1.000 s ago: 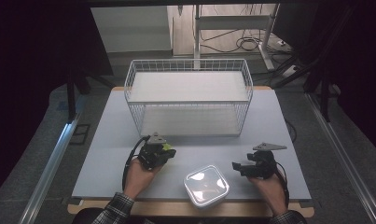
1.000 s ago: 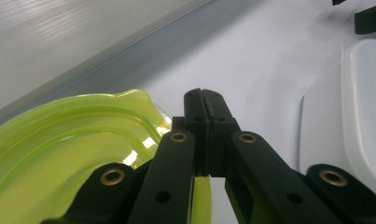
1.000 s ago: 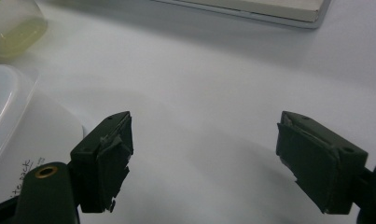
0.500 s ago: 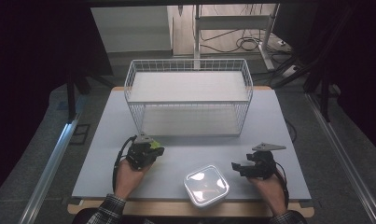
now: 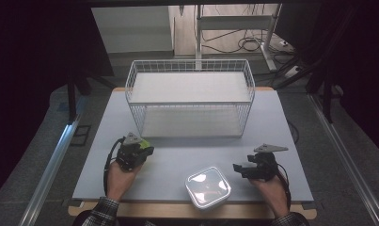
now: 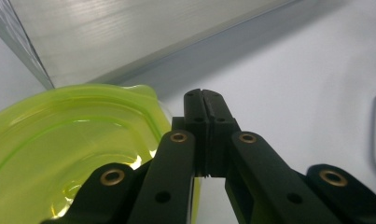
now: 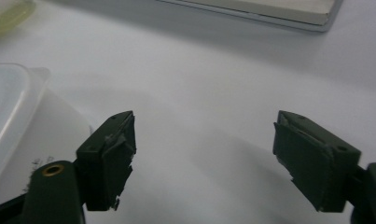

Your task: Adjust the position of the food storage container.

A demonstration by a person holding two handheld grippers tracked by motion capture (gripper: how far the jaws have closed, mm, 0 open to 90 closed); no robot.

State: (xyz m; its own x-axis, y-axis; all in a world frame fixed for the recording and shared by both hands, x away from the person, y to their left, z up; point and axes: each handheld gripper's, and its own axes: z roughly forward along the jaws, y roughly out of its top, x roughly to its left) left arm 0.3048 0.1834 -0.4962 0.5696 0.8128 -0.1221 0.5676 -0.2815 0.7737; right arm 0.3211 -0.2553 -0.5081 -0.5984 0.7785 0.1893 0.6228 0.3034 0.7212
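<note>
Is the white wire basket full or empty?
Empty. In the high view the basket holds nothing; through its open top and wire sides you see its bare floor.

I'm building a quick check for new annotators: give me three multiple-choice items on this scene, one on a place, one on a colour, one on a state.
1. Where does the clear lidded container sit?
A. inside the wire basket
B. near the table's front edge, between the hands
C. on the floor

2. What colour is the item beside the left gripper?
A. yellow-green
B. red
C. blue

3. How do the right gripper's jaws stand?
A. shut
B. wide apart, nothing between them
C. clamped on the container

Key: B, the high view shows it there; A, the left gripper view shows it; B, bare table shows between them.
</note>
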